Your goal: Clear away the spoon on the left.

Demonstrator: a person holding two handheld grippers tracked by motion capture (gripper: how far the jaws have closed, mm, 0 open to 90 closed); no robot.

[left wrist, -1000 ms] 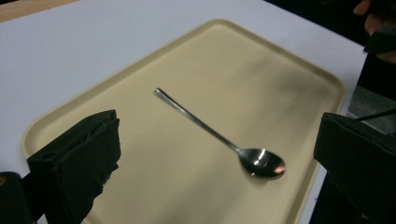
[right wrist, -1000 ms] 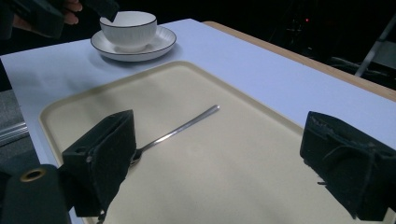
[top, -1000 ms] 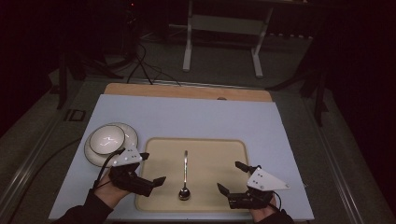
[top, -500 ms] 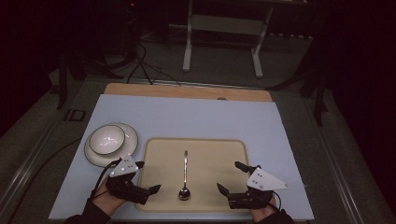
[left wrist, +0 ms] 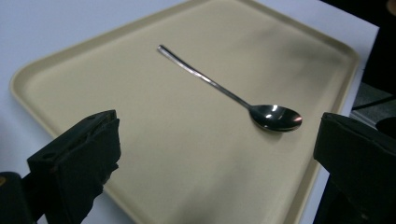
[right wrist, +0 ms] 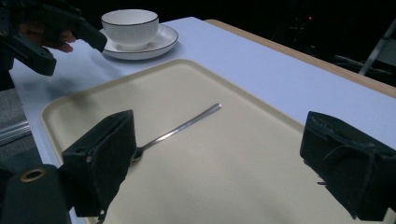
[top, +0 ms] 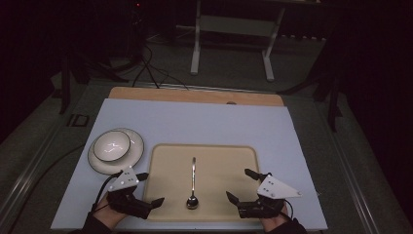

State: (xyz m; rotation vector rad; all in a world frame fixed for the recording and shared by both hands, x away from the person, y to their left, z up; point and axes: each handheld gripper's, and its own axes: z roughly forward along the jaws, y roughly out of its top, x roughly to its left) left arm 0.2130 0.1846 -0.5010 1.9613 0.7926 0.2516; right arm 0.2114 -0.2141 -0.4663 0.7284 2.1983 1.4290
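Note:
A metal spoon [top: 193, 181] lies on a beige tray [top: 219, 161], bowl end toward me, handle pointing away; it also shows as the spoon [left wrist: 233, 95] and the spoon [right wrist: 180, 128]. My left gripper [top: 145, 188] hovers open at the tray's near left corner, nothing between its jaws. My right gripper [top: 242, 185] stands open at the tray's near right, also empty. The left gripper [right wrist: 56, 28] appears far off in the right gripper view.
A white bowl [top: 112, 145] sits on a white saucer [top: 127, 158] left of the tray, just beyond my left hand; the bowl [right wrist: 130, 25] is also in the right gripper view. A pale blue mat [top: 195, 122] covers the table. Dark floor and stands lie beyond.
My left gripper has drawn back toward me and the table's near edge. The right gripper and the spoon have stayed put.

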